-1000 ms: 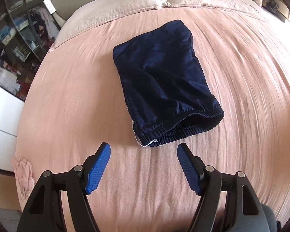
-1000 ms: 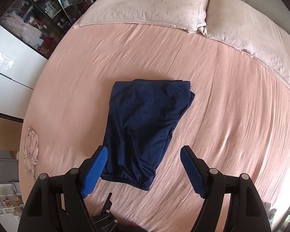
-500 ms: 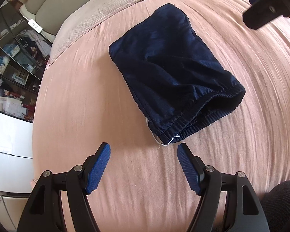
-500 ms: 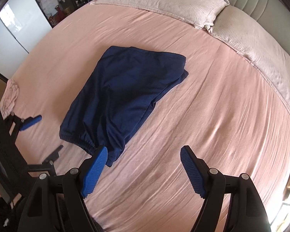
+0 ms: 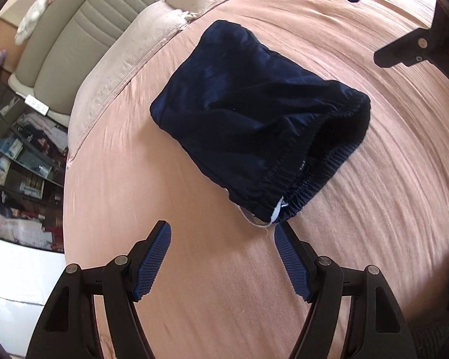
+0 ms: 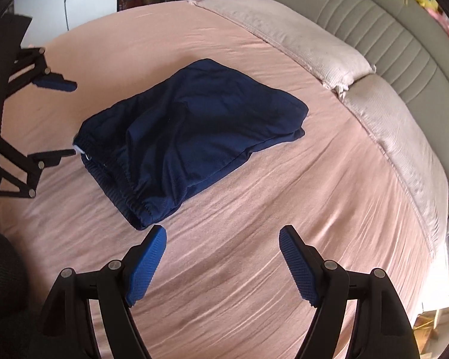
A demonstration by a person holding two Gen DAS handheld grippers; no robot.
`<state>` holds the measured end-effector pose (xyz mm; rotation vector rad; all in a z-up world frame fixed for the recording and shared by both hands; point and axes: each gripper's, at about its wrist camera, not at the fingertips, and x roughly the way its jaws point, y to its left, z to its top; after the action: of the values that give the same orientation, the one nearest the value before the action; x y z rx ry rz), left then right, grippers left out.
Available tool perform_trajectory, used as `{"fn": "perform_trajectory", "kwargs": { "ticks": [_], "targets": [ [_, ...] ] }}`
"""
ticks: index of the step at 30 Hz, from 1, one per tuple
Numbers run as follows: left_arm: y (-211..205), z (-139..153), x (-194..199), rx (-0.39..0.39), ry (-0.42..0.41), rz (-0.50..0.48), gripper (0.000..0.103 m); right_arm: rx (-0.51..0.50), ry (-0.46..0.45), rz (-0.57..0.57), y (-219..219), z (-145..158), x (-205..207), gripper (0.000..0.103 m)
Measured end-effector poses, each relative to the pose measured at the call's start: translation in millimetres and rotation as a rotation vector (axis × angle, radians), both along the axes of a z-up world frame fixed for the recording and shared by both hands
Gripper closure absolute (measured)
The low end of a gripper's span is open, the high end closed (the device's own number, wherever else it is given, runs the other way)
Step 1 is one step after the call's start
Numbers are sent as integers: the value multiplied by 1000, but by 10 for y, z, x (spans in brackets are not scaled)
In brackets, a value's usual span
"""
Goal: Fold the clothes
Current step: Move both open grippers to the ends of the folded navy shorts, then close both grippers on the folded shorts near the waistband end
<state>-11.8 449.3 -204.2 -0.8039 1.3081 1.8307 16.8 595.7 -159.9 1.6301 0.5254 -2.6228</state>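
In the left wrist view, the left gripper [image 5: 221, 233] hangs over the pink bedsheet [image 5: 134, 179], jaws wide apart and empty; its right pad sits just beside the white drawstring [image 5: 277, 214] at the waistband corner of the navy shorts [image 5: 248, 113], which lie folded toward twelve o'clock. In the right wrist view, the right gripper [image 6: 223, 237] is likewise spread and empty, the shorts' waistband at eleven o'clock just beyond its left pad. Farther out lie two pillows [image 6: 299, 45] and a grey padded headboard [image 6: 374, 15].
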Motion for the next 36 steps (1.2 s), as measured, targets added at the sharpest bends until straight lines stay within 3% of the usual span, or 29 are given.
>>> {"fn": "perform_trajectory", "kwargs": {
  "ticks": [5, 9, 16, 19, 29, 34, 36],
  "targets": [
    [-100, -35, 58, 30, 98, -104, 32, 147, 62, 130, -146, -198, 140, 26],
    [-154, -62, 28, 55, 126, -163, 32, 171, 57, 189, -237, -395, 178, 26],
    [-241, -253, 13, 25, 214, -264, 32, 368, 101, 371, -531, -702, 298, 26],
    [-236, -312, 10, 27, 218, -286, 32, 403, 125, 388, -596, -762, 254, 26],
    [-147, -546, 228, 2, 435, -452, 32, 522, 213, 458, -716, -903, 269, 21],
    [-122, -544, 183, 30, 427, -487, 32, 599, 282, 512, -765, -972, 300, 16],
    [-100, -536, 142, 46, 410, -491, 32, 582, 301, 507, -743, -962, 255, 13]
  ]
}}
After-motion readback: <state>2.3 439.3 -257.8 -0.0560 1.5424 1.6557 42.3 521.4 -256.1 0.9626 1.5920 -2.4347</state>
